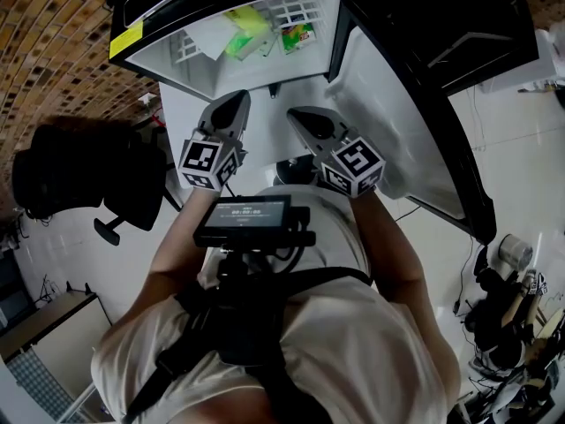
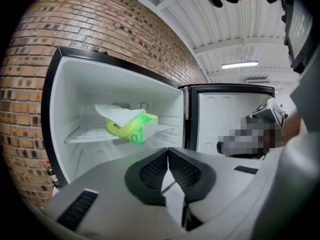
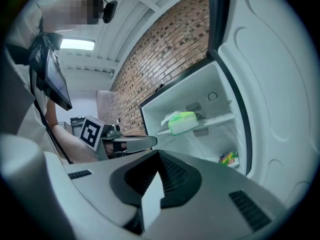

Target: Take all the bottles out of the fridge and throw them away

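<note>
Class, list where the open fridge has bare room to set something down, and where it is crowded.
Bare: the shelf between the left wall and the tissue pack, and right of the pack to the other wall; the floor below, left of the packet. Crowded: only mid-shelf.

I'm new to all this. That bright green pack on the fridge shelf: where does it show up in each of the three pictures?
Head view: the green pack is at top centre, inside the open fridge.
Left gripper view: left of centre, above the hand-held gripper's jaws.
Right gripper view: right of centre, in the upper part of the fridge.
Shared landmark: the white shelf it lies on.
</note>
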Available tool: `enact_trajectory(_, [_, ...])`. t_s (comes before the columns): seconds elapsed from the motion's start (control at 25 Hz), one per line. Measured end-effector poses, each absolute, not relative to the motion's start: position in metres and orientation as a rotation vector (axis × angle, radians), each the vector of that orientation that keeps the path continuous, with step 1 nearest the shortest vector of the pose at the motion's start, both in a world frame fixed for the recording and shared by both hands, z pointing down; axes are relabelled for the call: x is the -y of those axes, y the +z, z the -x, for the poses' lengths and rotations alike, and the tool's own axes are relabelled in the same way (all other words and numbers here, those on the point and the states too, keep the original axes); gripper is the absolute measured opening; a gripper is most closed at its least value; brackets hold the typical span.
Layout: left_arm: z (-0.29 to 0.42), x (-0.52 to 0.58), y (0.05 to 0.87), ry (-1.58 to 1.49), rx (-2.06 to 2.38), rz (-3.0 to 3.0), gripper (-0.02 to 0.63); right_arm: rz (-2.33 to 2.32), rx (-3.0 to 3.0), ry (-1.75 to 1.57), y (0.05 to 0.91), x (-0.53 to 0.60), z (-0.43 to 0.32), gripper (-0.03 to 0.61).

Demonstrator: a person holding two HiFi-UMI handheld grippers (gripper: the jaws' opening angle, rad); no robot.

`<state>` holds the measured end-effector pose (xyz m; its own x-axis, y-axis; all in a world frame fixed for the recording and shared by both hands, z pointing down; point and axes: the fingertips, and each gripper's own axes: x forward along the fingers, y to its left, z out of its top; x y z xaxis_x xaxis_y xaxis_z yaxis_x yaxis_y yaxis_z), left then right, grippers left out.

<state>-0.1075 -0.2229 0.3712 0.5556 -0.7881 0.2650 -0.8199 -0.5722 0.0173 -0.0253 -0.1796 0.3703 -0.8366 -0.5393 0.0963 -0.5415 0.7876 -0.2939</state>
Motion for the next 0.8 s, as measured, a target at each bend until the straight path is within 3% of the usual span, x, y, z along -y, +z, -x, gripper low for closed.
enact_trajectory(0.28, [0.114, 0.23, 0.379, 0.374, 1.403, -2.609, 0.036, -0.901, 2.97, 0.505, 0.37, 0.182, 0.025, 0.005])
enact_trajectory(0.4, [0.119, 0.242, 0.383, 0.405, 1.456, -2.553, 0.266, -0.902, 2.969, 0.512, 0.371, 0.183, 0.026, 0.005])
enact_trajectory(0.44, [0.119, 0.247, 0.381, 0.419, 1.471, -2.542, 0.284, -0.902, 2.968, 0.514, 0.371, 0.183, 0.026, 0.005])
enact_trajectory(0.8, [0.119, 0.292, 0.361, 0.363, 1.59, -2.496, 0.284, -0.937, 2.962, 0.518, 0.371, 0.183, 0.019, 0.005])
